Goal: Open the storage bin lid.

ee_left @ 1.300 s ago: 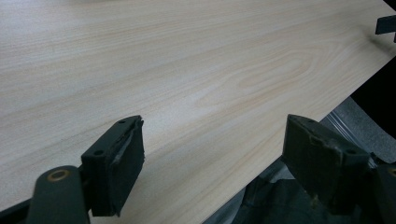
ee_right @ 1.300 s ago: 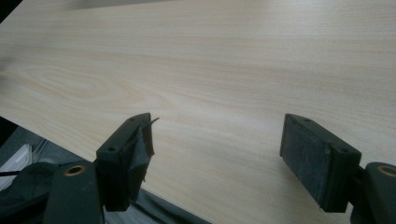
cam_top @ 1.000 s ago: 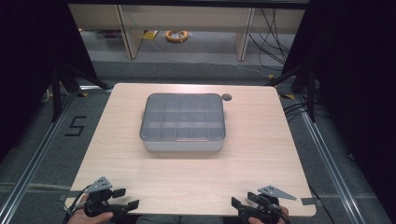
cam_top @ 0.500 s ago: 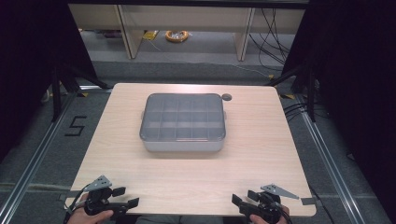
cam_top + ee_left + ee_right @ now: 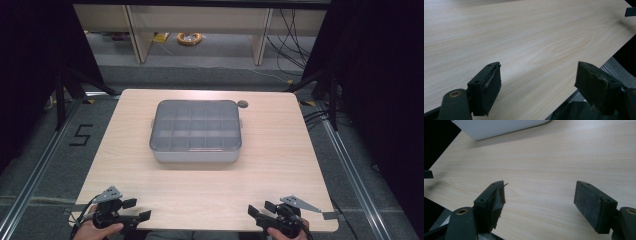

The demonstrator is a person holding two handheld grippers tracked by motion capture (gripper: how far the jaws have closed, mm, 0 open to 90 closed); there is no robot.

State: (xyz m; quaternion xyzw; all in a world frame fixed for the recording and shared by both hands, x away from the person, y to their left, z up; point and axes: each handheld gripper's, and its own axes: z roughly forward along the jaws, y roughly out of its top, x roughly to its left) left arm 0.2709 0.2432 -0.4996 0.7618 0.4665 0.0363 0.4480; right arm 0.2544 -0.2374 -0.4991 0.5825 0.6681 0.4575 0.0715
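Two handheld grippers rest at the near edge of one pale wooden table point(image 5: 280, 165): the left gripper point(image 5: 136, 210) and right gripper point(image 5: 259, 210), each with black jaws spread wide, empty. One grey rectangular plastic box point(image 5: 196, 131) with a translucent gridded lid sits mid-table, its long axis running left to right.

Box point(image 5: 196, 131) mid-table point(image 5: 280, 165), claws nearside

A pale wooden table point(image 5: 280, 165) carries a grey lidded box point(image 5: 196, 131) near its middle, toward the far edge, with a small round hole point(image 5: 243, 104) beside it.
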